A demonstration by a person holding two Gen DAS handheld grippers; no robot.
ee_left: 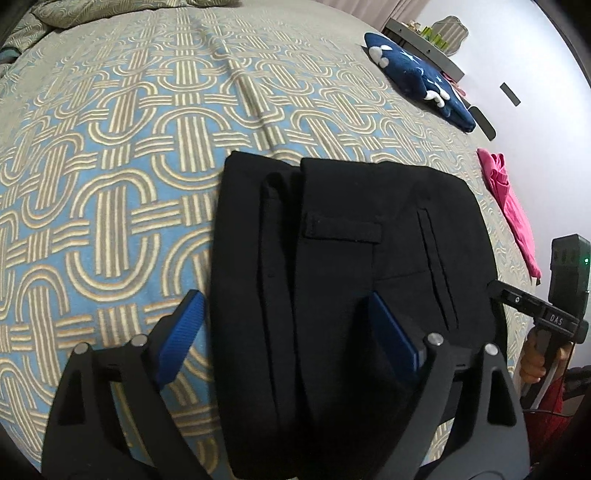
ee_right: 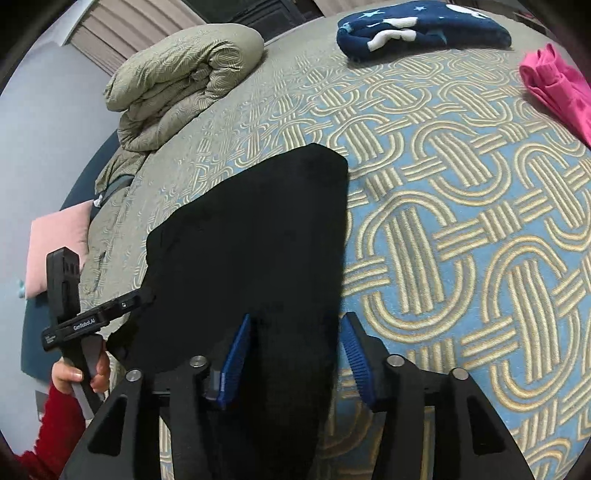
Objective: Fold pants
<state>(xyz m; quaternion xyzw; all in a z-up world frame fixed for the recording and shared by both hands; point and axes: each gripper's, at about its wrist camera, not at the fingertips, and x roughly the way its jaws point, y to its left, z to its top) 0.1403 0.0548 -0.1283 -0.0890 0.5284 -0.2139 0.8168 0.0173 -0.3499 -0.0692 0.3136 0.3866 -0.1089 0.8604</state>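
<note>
A: Here we observed the black pants (ee_left: 343, 273) lying on the patterned bedspread (ee_left: 110, 192), near its front edge, already doubled into a compact rectangle. A belt loop and a slit pocket faced upward in the left wrist view.

B: And the tools? We noted the left gripper (ee_left: 284, 332) with its jaws spread wide, one blue pad on the bedspread and the other over the cloth, clasping nothing. The right gripper (ee_right: 295, 350) was likewise spread, straddling the near right edge of the pants (ee_right: 251, 251) without pinching it.

A: How did we judge the handling? The cloth looked soft, limp and light, a matte weave unlikely to slip from ribbed pads. Several layers were stacked, so we judged the bundle thicker and slightly stiffer than a single ply.

B: We agreed that the best hold was at the near corners, taking all layers together, since a pinch of the top layer alone might peel the fold open.

A: Elsewhere we recorded a navy starred garment (ee_right: 421, 26) and a pink garment (ee_right: 557, 85) lying well apart from the pants, and a rolled quilt (ee_right: 184, 81) at the far left.
</note>
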